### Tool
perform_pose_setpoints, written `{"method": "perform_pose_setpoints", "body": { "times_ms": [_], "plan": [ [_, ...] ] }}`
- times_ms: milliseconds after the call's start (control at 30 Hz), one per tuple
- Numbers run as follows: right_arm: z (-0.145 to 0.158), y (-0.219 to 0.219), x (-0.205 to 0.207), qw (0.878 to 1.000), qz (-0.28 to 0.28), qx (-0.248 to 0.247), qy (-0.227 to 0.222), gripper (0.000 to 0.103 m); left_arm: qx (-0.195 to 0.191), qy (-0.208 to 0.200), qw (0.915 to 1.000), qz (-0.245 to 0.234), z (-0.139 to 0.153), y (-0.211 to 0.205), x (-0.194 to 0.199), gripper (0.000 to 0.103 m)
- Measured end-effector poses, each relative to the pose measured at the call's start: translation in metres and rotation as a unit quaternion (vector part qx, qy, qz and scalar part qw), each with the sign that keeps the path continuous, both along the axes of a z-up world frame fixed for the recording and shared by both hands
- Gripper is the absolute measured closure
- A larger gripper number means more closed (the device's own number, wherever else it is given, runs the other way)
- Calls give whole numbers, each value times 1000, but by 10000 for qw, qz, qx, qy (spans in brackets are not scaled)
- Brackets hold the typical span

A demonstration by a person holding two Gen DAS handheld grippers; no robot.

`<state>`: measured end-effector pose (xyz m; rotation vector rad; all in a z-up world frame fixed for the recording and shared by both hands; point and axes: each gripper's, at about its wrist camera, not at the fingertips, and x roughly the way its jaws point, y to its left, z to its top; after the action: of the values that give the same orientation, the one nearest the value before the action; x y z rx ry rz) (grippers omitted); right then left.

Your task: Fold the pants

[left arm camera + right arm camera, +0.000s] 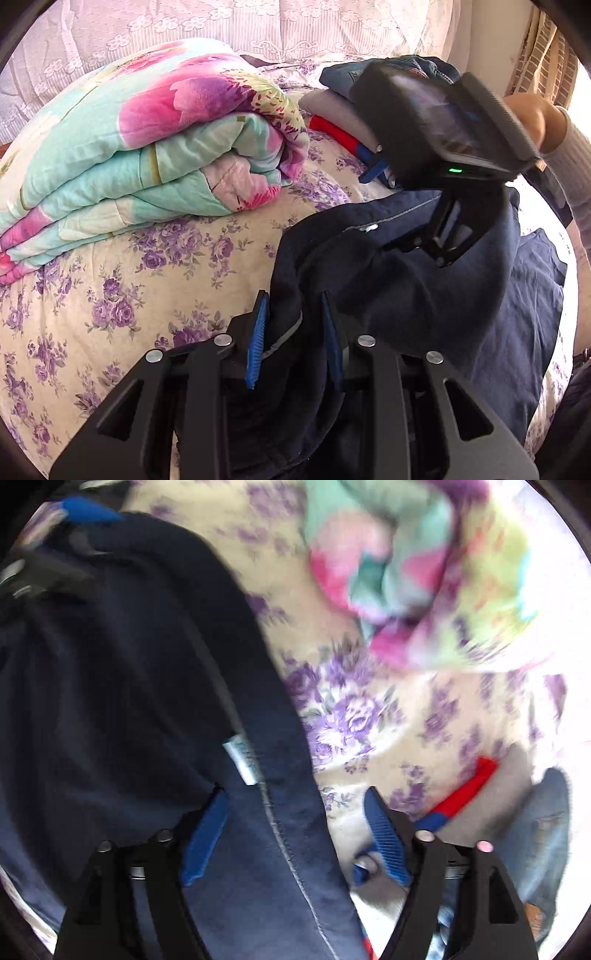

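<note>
Closest to the left wrist camera, the left gripper (295, 332) is clenched on a bunched fold of the navy pants (388, 280), the cloth pinched between its two blue pads. From there the dark pants rise in a crumpled heap and spill to the right across the bed sheet (110, 295), a cream sheet printed with purple flowers.

Just beyond the heap, the right gripper (376, 171) hangs over the upper edge of the pants, with a green light glowing on its black body. The person's right hand (528, 114) grips it from behind, a pale ribbed sleeve at the wrist.

In the right wrist camera, which is blurred by motion, the right gripper (295, 834) has its jaws spread wide. The waistband of the navy pants (166, 672), with a small white label (240, 757) sewn inside, lies between the pads without being pinched.

Farther back on the left of the bed sits a thick folded quilt (147, 140) in turquoise with large pink flowers. To its right, behind the right gripper, is a small stack of folded clothes (340, 110): red and blue at the bottom, grey in the middle, denim on top. A white lace curtain (258, 26) hangs behind everything.
</note>
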<state>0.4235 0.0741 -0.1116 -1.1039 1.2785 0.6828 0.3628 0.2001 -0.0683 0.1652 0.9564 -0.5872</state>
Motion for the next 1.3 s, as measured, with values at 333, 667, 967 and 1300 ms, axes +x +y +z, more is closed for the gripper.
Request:
{"method": "perform_pose_setpoints", "body": {
  "times_ms": [333, 667, 967, 1300],
  "plan": [
    [73, -55, -32, 9799, -612, 1876, -292, 97, -148, -43, 9997, 176, 11, 3, 1, 76],
    [157, -90, -158, 9563, -455, 2834, -553, 97, -113, -673, 9977, -9, 72, 0, -102, 76],
    [94, -82, -303, 9482, -924, 3009, -424, 96, -468, -488, 9972, 304, 40, 20, -232, 79],
    [17, -91, -330, 9199, -1791, 3464, -425, 92, -423, -57, 9961, 766, -1, 30, -276, 77]
  ]
}}
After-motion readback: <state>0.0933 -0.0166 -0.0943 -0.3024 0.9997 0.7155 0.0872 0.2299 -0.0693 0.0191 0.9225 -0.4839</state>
